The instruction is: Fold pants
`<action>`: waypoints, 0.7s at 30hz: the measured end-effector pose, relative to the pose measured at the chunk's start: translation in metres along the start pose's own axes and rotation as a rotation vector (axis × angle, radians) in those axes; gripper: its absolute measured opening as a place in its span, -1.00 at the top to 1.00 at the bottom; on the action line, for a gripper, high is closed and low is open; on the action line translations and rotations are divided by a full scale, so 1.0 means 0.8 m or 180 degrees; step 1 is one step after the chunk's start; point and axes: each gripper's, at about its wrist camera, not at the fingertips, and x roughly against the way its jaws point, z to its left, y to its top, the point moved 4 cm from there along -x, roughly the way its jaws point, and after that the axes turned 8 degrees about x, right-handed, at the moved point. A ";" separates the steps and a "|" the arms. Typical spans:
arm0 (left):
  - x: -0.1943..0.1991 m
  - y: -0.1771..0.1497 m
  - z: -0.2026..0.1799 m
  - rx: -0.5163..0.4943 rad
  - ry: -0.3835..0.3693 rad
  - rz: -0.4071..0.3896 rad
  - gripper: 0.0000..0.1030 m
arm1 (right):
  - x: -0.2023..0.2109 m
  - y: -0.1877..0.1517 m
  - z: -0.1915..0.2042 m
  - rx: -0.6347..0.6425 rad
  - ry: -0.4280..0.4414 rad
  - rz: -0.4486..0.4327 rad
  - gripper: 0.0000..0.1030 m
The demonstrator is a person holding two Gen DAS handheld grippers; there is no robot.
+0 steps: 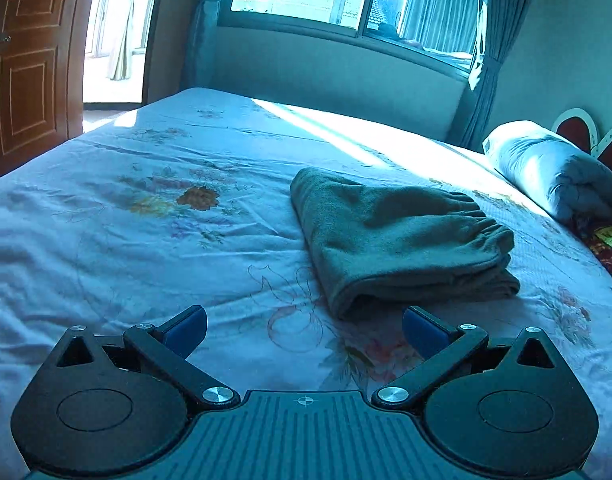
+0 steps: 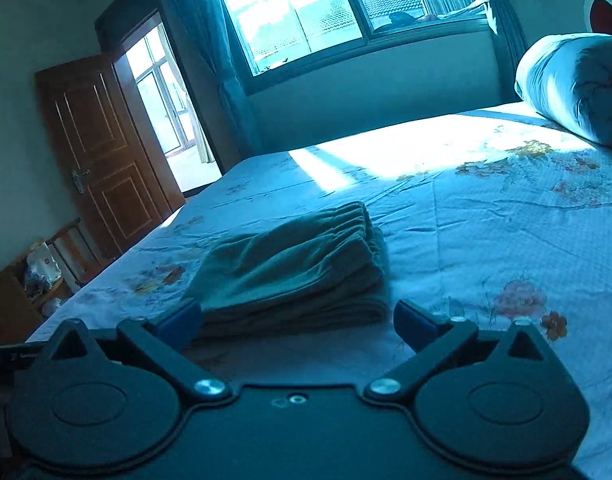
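Two tongs stand wide open with nothing between their blue pads. In the left wrist view the left tongs [image 1: 304,326] fill the bottom of the frame, and the pants [image 1: 398,240], folded into a thick green-grey stack, lie on the bed [image 1: 106,220] right of centre, just beyond the right pad. In the right wrist view the right tongs [image 2: 298,322] sit at the bottom, with the pants [image 2: 294,268] at centre, close ahead of the left pad. A rolled quilt [image 2: 578,88] lies at the upper right, a window [image 2: 306,12] at top, and a wooden door [image 2: 102,152] at left.
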 end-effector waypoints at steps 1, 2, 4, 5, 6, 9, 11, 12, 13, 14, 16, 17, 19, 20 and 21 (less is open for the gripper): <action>0.019 -0.010 -0.001 0.0040 0.0002 -0.0012 -1.00 | 0.016 -0.006 0.010 0.0013 -0.0056 0.0017 -0.86; 0.037 -0.019 -0.002 0.0077 -0.0012 -0.0030 -1.00 | 0.037 -0.012 0.024 0.0059 -0.0135 -0.0015 -0.84; 0.073 -0.041 -0.005 0.0164 -0.0029 -0.0042 -1.00 | 0.063 -0.022 0.044 0.0141 -0.0226 -0.0026 -0.84; 0.089 -0.050 -0.008 0.0184 -0.0077 -0.0026 -1.00 | 0.076 -0.029 0.055 0.0181 -0.0278 -0.0031 -0.85; 0.105 -0.059 -0.013 0.0166 -0.0121 -0.0018 -1.00 | 0.086 -0.033 0.063 0.0216 -0.0301 -0.0052 -0.86; 0.151 -0.076 -0.028 0.0040 -0.0136 -0.0105 -1.00 | 0.116 -0.048 0.083 0.0260 -0.0381 -0.0061 -0.86; 0.173 -0.079 -0.035 -0.0013 -0.0176 -0.0147 -1.00 | 0.134 -0.052 0.095 0.0338 -0.0376 -0.0101 -0.86; 0.180 -0.078 -0.040 -0.0039 -0.0199 -0.0141 -1.00 | 0.145 -0.054 0.100 0.0366 -0.0415 -0.0125 -0.86; 0.191 -0.074 -0.046 -0.0059 -0.0223 -0.0157 -1.00 | 0.154 -0.052 0.104 0.0387 -0.0448 -0.0153 -0.86; 0.202 -0.072 -0.050 -0.0063 -0.0234 -0.0202 -1.00 | 0.162 -0.050 0.106 0.0404 -0.0464 -0.0198 -0.86; 0.221 -0.068 -0.061 -0.0075 -0.0275 -0.0268 -1.00 | 0.181 -0.045 0.111 0.0387 -0.0464 -0.0305 -0.86; 0.230 -0.067 -0.067 -0.0091 -0.0276 -0.0287 -1.00 | 0.189 -0.043 0.113 0.0360 -0.0438 -0.0336 -0.86; 0.249 -0.067 -0.080 -0.0112 -0.0278 -0.0324 -1.00 | 0.203 -0.040 0.119 0.0355 -0.0385 -0.0374 -0.86; 0.255 -0.069 -0.086 -0.0119 -0.0295 -0.0340 -1.00 | 0.212 -0.039 0.127 0.0383 -0.0341 -0.0393 -0.86; 0.265 -0.070 -0.095 -0.0130 -0.0308 -0.0357 -1.00 | 0.218 -0.039 0.132 0.0403 -0.0315 -0.0400 -0.88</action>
